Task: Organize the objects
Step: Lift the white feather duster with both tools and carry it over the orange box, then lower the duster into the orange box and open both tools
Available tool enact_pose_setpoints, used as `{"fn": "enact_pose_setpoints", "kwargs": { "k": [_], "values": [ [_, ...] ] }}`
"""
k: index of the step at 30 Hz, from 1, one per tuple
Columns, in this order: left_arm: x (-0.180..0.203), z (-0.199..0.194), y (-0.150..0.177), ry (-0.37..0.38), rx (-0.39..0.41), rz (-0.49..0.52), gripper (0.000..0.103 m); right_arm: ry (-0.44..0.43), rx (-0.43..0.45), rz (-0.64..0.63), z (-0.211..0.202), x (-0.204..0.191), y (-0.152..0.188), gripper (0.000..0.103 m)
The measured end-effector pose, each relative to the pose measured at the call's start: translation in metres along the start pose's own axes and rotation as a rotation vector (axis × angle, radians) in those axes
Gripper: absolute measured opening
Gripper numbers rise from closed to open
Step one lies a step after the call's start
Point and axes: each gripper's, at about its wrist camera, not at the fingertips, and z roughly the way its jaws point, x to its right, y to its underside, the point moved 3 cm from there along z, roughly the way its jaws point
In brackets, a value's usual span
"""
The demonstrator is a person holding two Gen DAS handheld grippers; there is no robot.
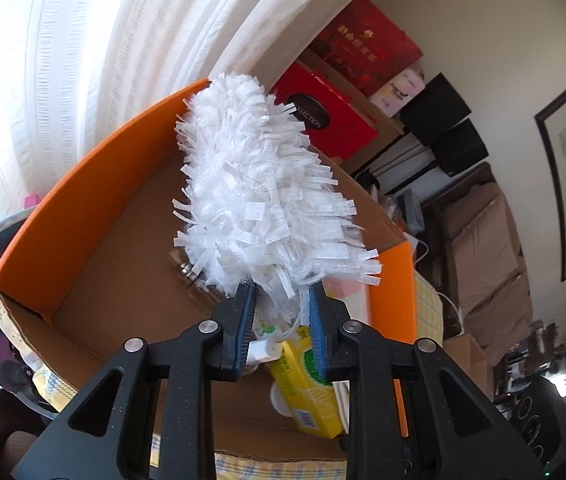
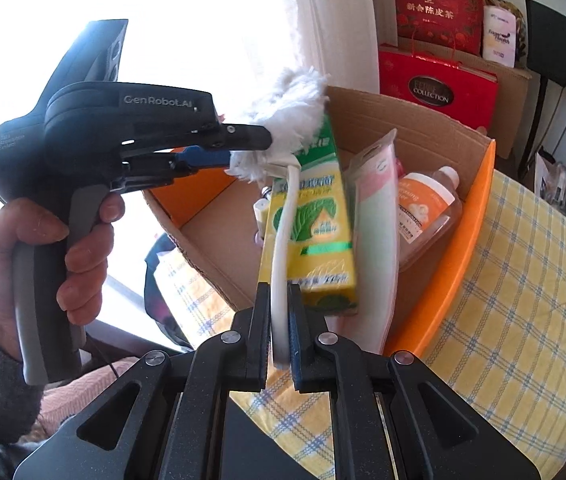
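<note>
Over orange cardboard box (image 2: 479,216): white duster (image 1: 259,196) held by both. L gripper (image 1: 279,312) clamped on fluffy head; R gripper (image 2: 279,320) clamped on white handle (image 2: 283,248). Yellow carton (image 2: 311,216), bottle (image 2: 427,216) inside box.

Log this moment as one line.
left gripper: shut on duster head | right gripper: shut on duster handle | duster: above box | box holds carton, bottle

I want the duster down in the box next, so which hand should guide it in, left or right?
Probably the left. The left gripper grips the duster at its fluffy head, already above the open cardboard box. The right gripper holds only the handle end, outside the box.
</note>
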Motion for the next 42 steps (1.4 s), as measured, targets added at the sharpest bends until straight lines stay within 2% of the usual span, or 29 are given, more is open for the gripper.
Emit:
{"fn": "enact_pose_setpoints", "kwargs": {
  "k": [5,9,16,19,22,27,31,36,38,42],
  "values": [
    [-0.011,-0.008,0.003,-0.014,0.009,0.004,0.024,-0.005,0.004,0.017,0.001,0.005,0.001,0.008],
    [-0.008,-0.016,0.004,-0.035,0.027,0.037,0.024,0.030,0.002,0.039,0.000,0.013,0.004,0.011],
    [-0.005,-0.033,0.003,-0.074,0.066,0.086,0.042,0.052,0.023,0.109,-0.010,0.035,0.008,0.016],
    [-0.002,-0.036,0.003,-0.082,0.063,0.106,0.055,0.044,0.047,0.137,-0.017,0.041,0.007,0.017],
    [0.003,-0.037,0.008,-0.100,0.058,0.152,0.055,0.077,0.064,0.150,-0.022,0.044,0.005,0.017],
    [0.005,-0.035,0.012,-0.094,0.036,0.159,0.055,0.099,0.077,0.161,-0.022,0.051,-0.008,0.018],
    [0.004,-0.035,0.016,-0.105,0.027,0.176,0.066,0.129,0.077,0.158,-0.015,0.056,-0.016,0.020],
    [0.010,-0.039,0.022,-0.150,0.034,0.238,0.070,0.176,0.076,0.150,-0.004,0.061,-0.023,0.028],
    [0.012,-0.043,0.024,-0.165,0.041,0.258,0.078,0.171,0.084,0.170,-0.004,0.063,-0.024,0.030],
    [0.015,-0.052,0.029,-0.186,0.074,0.299,0.087,0.158,0.104,0.176,-0.015,0.062,-0.021,0.044]
  ]
}}
